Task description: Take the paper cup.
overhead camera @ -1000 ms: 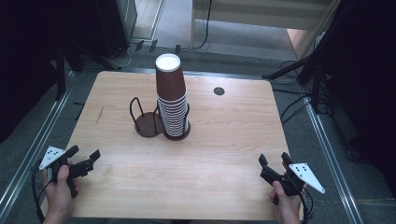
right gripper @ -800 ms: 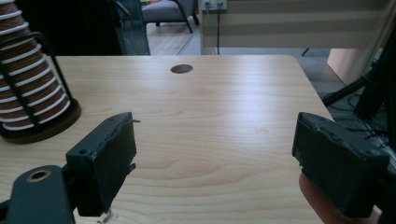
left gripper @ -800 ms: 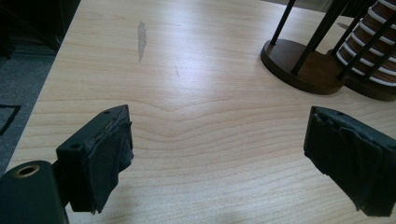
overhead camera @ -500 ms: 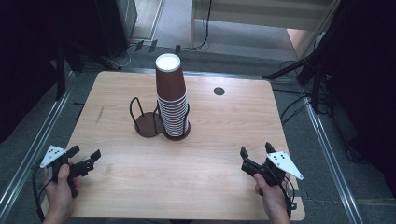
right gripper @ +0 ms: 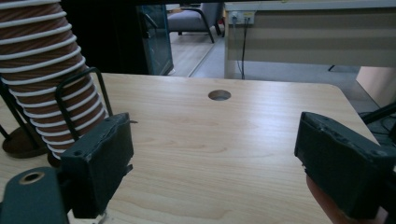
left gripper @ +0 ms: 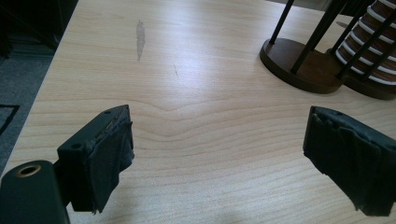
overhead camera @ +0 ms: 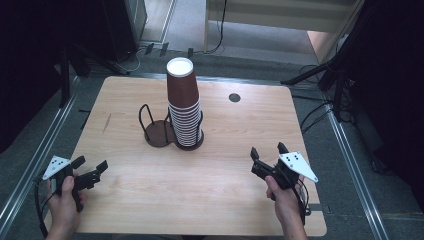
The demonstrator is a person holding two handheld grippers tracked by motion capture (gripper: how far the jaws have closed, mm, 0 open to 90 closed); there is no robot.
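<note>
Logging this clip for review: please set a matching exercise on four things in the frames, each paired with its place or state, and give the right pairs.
Things:
1. stack of cups
2. empty ring of the holder
3. left gripper
4. round hole

Places or states:
A. in the table top, toward the far right side
B. open, low over the near left corner
C. upside down, brown with white rims, in the holder's right ring
D. beside the cups, on their left, nothing in it

Pairs: 1-C, 2-D, 3-B, 4-A

Wood table [overhead camera: 210, 200] w/ cup rack [overhead camera: 161, 134] & stacked cups [overhead camera: 183, 107] on it
</note>
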